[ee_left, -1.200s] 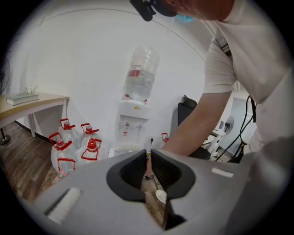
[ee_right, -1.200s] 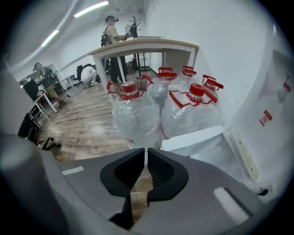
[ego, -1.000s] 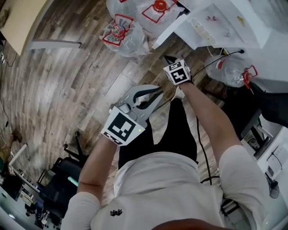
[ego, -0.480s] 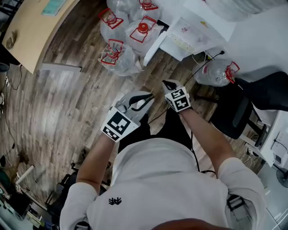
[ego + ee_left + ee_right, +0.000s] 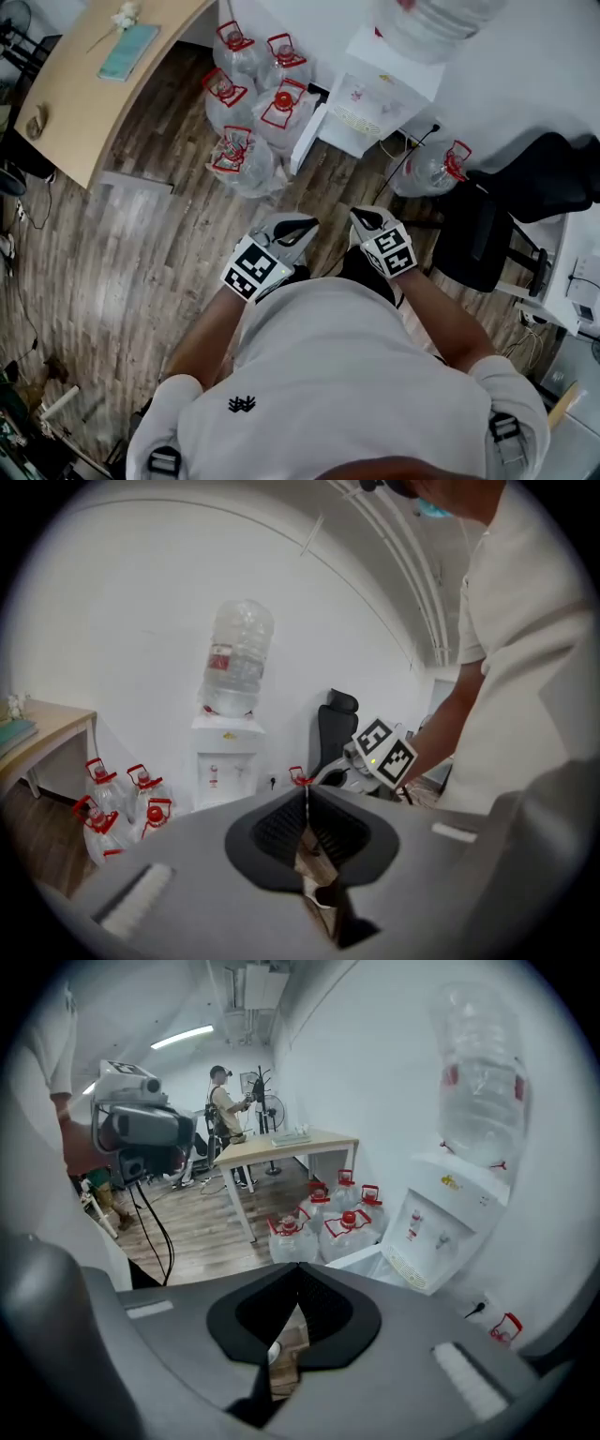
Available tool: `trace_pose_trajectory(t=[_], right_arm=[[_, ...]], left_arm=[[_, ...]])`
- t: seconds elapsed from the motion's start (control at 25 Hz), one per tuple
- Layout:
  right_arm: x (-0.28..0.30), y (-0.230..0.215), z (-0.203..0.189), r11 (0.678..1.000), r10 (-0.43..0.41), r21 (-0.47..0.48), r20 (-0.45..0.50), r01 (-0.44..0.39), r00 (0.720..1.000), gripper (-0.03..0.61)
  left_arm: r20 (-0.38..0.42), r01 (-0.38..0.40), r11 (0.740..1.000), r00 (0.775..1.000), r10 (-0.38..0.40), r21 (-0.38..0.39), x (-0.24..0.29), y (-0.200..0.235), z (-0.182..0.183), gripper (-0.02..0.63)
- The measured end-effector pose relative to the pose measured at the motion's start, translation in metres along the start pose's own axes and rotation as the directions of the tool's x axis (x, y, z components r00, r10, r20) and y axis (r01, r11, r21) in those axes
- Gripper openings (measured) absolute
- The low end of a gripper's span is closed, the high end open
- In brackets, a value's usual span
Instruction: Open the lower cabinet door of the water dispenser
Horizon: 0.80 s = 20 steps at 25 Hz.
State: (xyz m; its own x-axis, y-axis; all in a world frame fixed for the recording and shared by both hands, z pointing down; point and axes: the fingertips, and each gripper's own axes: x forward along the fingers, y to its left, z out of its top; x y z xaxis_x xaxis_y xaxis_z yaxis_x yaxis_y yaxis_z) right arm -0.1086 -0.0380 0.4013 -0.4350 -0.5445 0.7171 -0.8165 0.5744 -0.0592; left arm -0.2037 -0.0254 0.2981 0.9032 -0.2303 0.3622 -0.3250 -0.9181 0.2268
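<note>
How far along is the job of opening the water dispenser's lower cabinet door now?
Done, it seems: the white lower cabinet door of the white water dispenser stands swung out, beside the clear bottles with red handles. In hand: nothing; the left gripper and right gripper are both shut, empty, and apart from the door. Left: apparently nothing.

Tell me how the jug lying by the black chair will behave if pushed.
The jug looks clear and empty, so it is probably light. Lying on its side on the wood floor, it would likely roll. Its plastic wall may flex.
</note>
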Motion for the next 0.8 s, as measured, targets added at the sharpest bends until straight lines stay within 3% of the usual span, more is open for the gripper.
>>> trace_pose_trajectory(t=[0.2, 0.36, 0.64, 0.8], right_arm=[[-0.059, 0.008, 0.011, 0.998, -0.042, 0.045, 0.06, 0.039, 0.997, 0.002], [-0.093, 0.011, 0.013, 0.998, -0.044, 0.058, 0.106, 0.038, 0.993, 0.0], [-0.148, 0.009, 0.001, 0.997, -0.063, 0.056, 0.172, 0.054, 0.983, 0.0], [-0.183, 0.004, -0.014, 0.998, -0.053, 0.035, 0.207, 0.047, 0.977, 0.0]], left_arm=[[-0.038, 0.059, 0.998, 0.998, -0.058, 0.037, 0.003, -0.017, 0.005, 0.058], [-0.042, 0.044, 0.996, 0.998, -0.041, 0.079, 0.012, -0.021, 0.02, 0.058], [-0.023, 0.004, 1.0, 1.0, -0.004, 0.017, 0.021, -0.053, 0.028, 0.055], [-0.048, 0.002, 1.0, 0.999, -0.001, 0.026, 0.039, -0.09, 0.029, 0.055]])
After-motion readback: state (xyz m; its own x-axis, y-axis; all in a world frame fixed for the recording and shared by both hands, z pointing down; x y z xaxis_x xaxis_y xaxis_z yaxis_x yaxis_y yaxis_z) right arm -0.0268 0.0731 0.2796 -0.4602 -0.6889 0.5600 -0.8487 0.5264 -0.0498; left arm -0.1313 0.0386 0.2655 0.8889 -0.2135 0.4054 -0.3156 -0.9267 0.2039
